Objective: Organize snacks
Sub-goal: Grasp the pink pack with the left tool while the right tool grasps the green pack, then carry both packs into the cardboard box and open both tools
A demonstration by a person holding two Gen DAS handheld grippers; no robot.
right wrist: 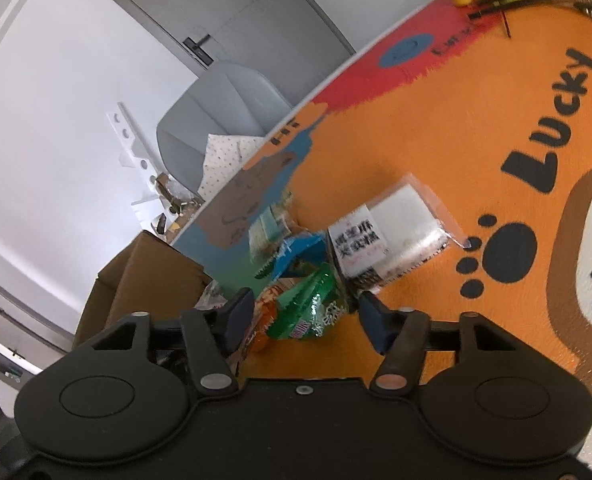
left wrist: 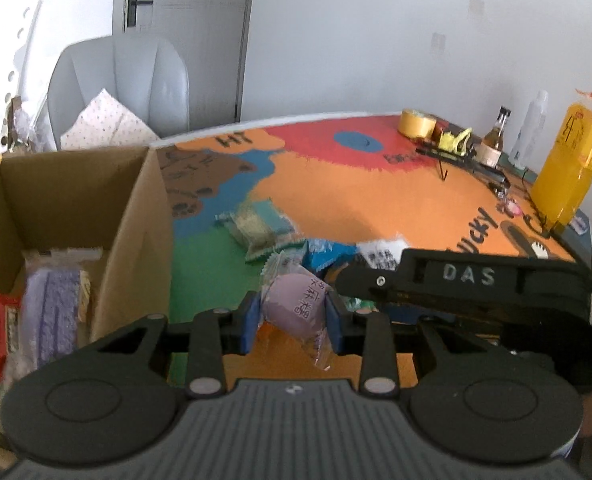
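Observation:
My left gripper [left wrist: 294, 320] is shut on a purple wrapped snack [left wrist: 296, 304], held just above the colourful mat, right of the open cardboard box [left wrist: 128, 208]. The box holds a lilac packet [left wrist: 56, 300] and a red one [left wrist: 6, 328]. My right gripper [right wrist: 305, 318] straddles a green snack packet [right wrist: 311, 312] lying on the mat; its blue pads stand clear of the packet on both sides. An orange packet [right wrist: 262, 320] lies beside its left finger. A blue packet [right wrist: 296, 256] and a clear packet with white contents [right wrist: 391, 232] lie just beyond.
The right gripper's black body [left wrist: 467, 276] crosses close to the right of my left gripper. A teal-and-beige packet [left wrist: 256, 224] lies farther out. A yellow juice bottle [left wrist: 567, 168], tape roll [left wrist: 415, 122] and small bottle [left wrist: 495, 140] stand at the back right. A grey chair [left wrist: 120, 80] is behind the box.

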